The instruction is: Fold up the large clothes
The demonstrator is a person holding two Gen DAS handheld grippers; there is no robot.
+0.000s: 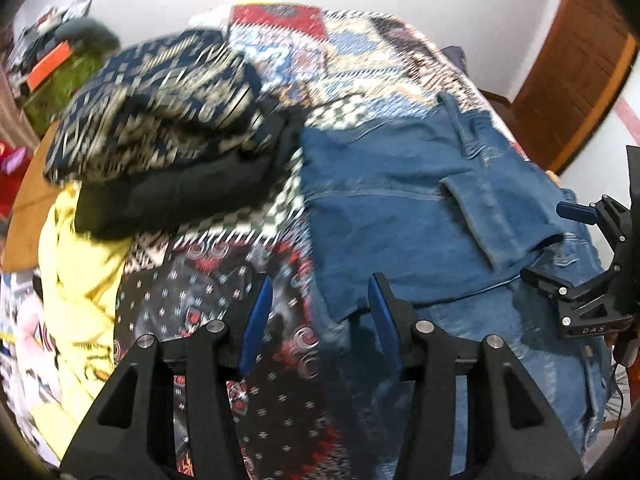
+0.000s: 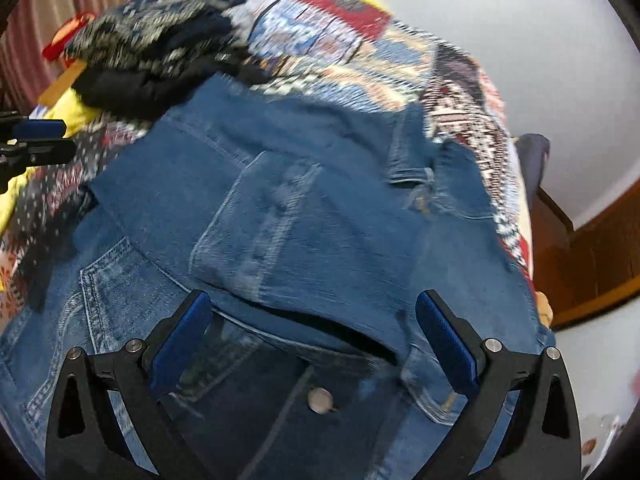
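Between the open fingers of my right tool [image 2: 312, 340] lies the denim jacket [image 2: 304, 208], a metal button [image 2: 320, 400] just below them; the tool holds nothing, its jaws wide apart over the folded-in layer. My left tool [image 1: 320, 316] is open too, narrower, empty, sitting at the jacket's left edge where the denim meets the patterned bedspread [image 1: 360, 60]. The jacket lies on the bed, partly folded, with a sleeve [image 1: 496, 216] turned across its back. I judge the risk is pinching only the top layer, so the fold slides apart when lifted. At the left edge I might also catch the bedspread with the denim and drag it. Farther back, the stack of folded clothes [image 1: 160, 120] sits close; a wide swing could topple it.
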